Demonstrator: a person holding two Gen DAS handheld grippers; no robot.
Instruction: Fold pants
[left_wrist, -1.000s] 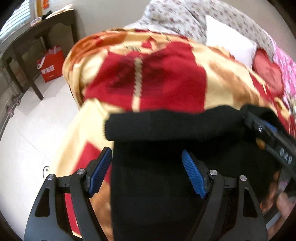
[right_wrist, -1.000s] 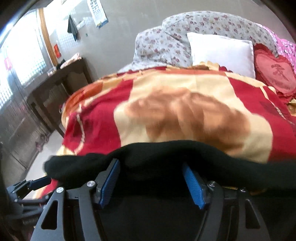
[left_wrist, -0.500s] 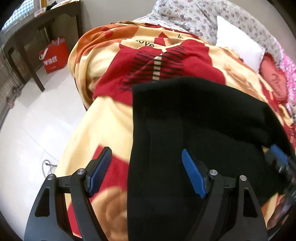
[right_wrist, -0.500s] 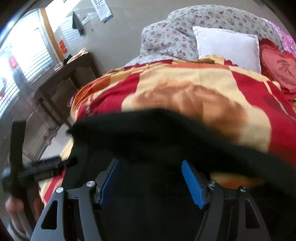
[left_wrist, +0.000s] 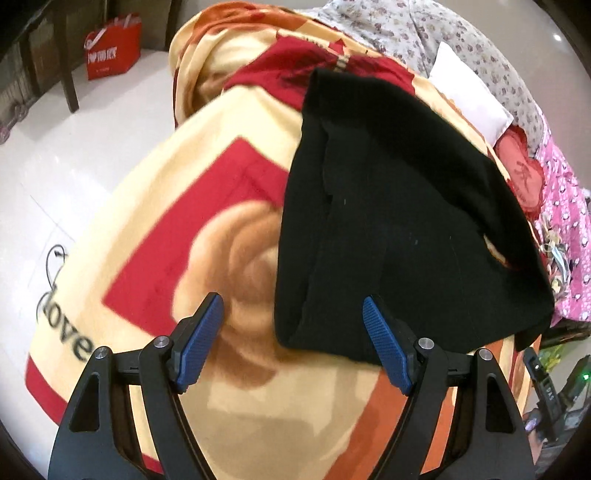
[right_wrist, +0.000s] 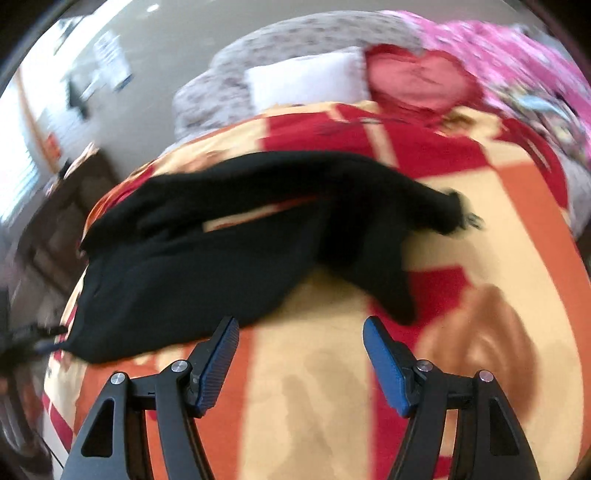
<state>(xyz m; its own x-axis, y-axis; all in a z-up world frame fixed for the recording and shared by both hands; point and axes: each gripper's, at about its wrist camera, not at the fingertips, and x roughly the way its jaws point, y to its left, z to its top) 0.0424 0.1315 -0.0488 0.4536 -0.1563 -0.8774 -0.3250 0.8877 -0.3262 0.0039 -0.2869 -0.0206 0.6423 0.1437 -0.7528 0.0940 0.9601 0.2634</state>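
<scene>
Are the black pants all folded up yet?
Not yet. Done so far: the black pants lie spread on the blanket, looking doubled over once, though the right wrist view is blurred. In hand: nothing, since the left gripper and right gripper are both open and empty. Left: more folds and tidying the stray end.

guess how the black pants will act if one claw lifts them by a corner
The pants would probably droop: they lie limp on the blanket. The folded layers may slide apart. Likely light, being thin knit cloth.
</scene>
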